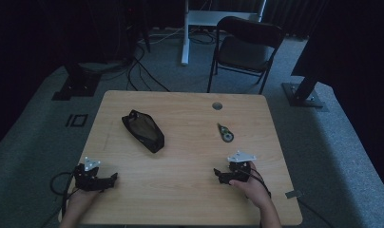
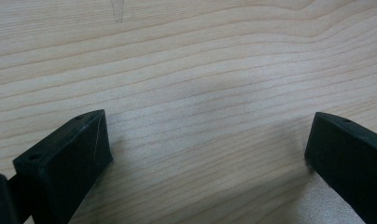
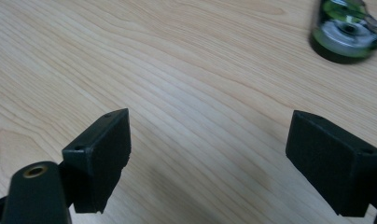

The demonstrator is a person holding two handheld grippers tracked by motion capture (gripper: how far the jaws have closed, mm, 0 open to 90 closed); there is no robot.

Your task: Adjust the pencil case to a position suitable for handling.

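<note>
A black pouch (image 1: 143, 130) lies on the wooden table (image 1: 190, 156), left of centre. A small green and black tape dispenser (image 1: 225, 132) lies right of centre; in the right gripper view the tape dispenser (image 3: 347, 31) sits at the top right, beyond the jaws. My left gripper (image 1: 115, 177) rests near the front left edge, held by a hand. The left gripper (image 2: 207, 140) is open with only bare wood between its jaws. My right gripper (image 1: 216, 173) rests at the front right, also hand-held. The right gripper (image 3: 207, 135) is open over bare wood.
A round cable hole (image 1: 217, 105) is set near the table's far edge. Behind the table stand a black folding chair (image 1: 247, 47) and a white desk leg (image 1: 185, 33). Cables run across the grey carpet (image 1: 138, 71). Dark stands flank the table.
</note>
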